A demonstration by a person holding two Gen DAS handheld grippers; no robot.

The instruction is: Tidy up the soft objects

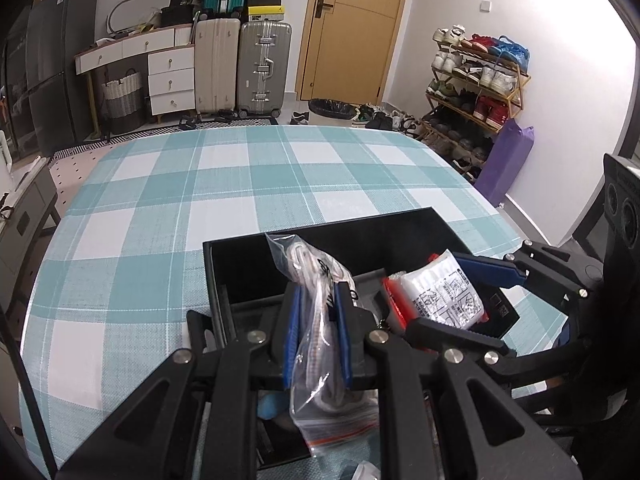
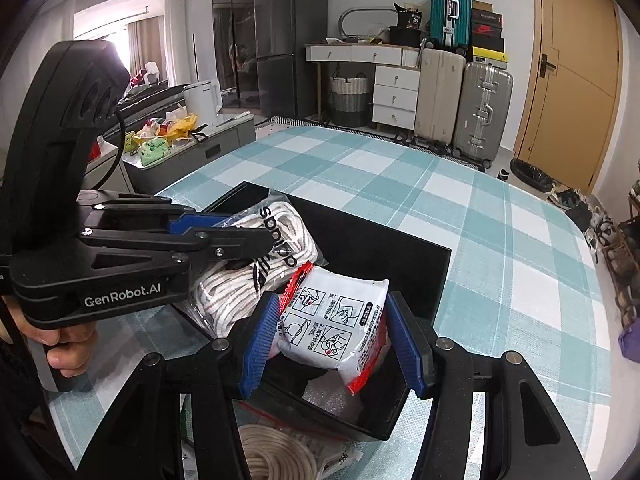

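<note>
A black open box (image 1: 400,224) (image 2: 408,256) sits on the teal checked tablecloth. My left gripper (image 1: 316,300) is shut on a clear zip bag of white rope (image 1: 320,320), held upright over the box's near edge; the bag also shows in the right wrist view (image 2: 256,264). My right gripper (image 2: 332,340) holds a white and red printed packet (image 2: 340,332) between its blue pads over the box; the packet also shows in the left wrist view (image 1: 444,292), as does the right gripper (image 1: 472,300).
Another bagged coil of beige rope (image 2: 276,456) lies on the cloth in front of the box. A blue soft object (image 1: 268,404) lies near the box. Suitcases (image 1: 244,68), drawers and a shoe rack (image 1: 472,88) stand beyond the table.
</note>
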